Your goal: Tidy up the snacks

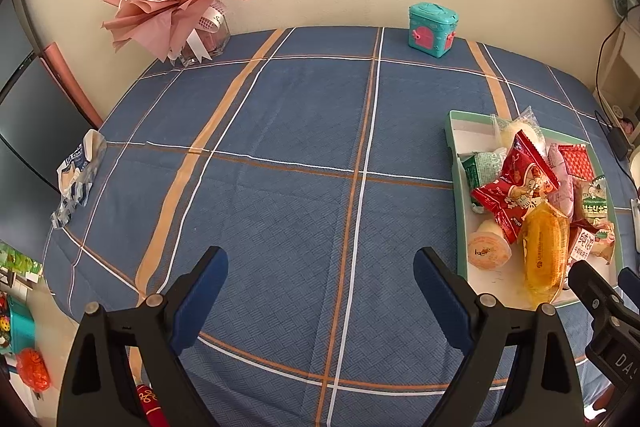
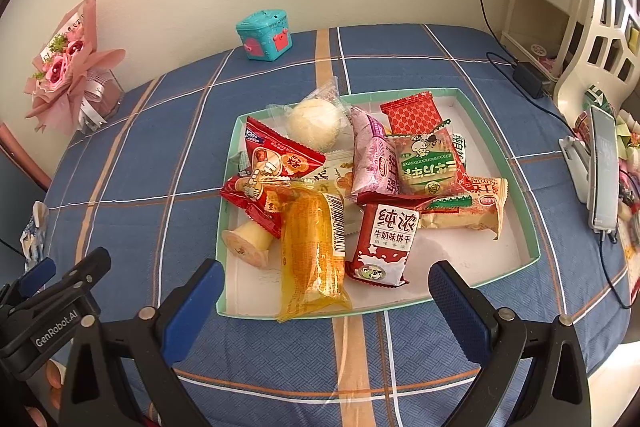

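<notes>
We hold both the left hand-held gripper (image 1: 320, 279) and right hand-held gripper (image 2: 326, 291) spread, empty, near the shallow green-rimmed cardboard tray (image 2: 500, 131) of wrapped snacks by the counter's (image 1: 280, 147) right edge

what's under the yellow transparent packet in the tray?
The yellow packet lies over the tray floor and its front rim, overlapping a red packet and a pale wrapper. Anything directly beneath it is hidden.
</notes>
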Motion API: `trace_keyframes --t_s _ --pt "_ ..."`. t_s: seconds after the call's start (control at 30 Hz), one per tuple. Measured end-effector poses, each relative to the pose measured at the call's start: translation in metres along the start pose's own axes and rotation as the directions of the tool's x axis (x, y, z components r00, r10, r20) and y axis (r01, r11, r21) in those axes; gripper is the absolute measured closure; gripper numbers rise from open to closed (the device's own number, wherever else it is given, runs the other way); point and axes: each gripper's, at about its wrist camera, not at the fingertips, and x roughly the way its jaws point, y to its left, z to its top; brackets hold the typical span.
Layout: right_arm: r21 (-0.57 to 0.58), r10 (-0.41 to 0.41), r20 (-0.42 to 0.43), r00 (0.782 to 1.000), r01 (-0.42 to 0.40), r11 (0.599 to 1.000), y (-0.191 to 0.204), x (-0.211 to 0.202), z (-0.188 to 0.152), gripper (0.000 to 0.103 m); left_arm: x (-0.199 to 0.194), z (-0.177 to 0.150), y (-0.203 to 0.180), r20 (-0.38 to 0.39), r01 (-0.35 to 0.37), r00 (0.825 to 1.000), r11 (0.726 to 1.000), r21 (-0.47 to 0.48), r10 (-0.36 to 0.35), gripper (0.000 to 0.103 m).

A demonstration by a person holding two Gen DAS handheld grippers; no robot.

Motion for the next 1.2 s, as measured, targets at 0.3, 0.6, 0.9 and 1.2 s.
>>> trace_keyframes --t_s 0.3,0.6,0.9,1.2 --pt "-0.002 0.000 -0.002 1.000 0.000 1.000 0.0007 0.0000 -0.0004 0.000 -0.0001 0.0001 0.0003 -0.002 0.000 1.000 1.000 -0.003 0.000 0.009" --pt "-0.002 -0.002 -0.005 1.000 0.002 1.000 0.0023 0.0005 -0.0010 0.000 -0.0002 -0.0001 0.0000 -0.002 -0.001 1.000 1.000 -0.005 0.001 0.009" --pt "-0.002 -0.002 -0.008 1.000 0.002 1.000 0.0026 0.0013 -0.0018 0.000 -0.0001 -0.0004 0.0001 -0.002 -0.002 1.000 1.000 -0.005 0.002 0.009" --pt "-0.004 -0.001 -0.010 1.000 0.000 1.000 0.0024 0.0014 -0.0022 0.000 -0.0002 -0.0003 0.0014 -0.003 -0.001 1.000 1.000 0.000 0.001 0.009"
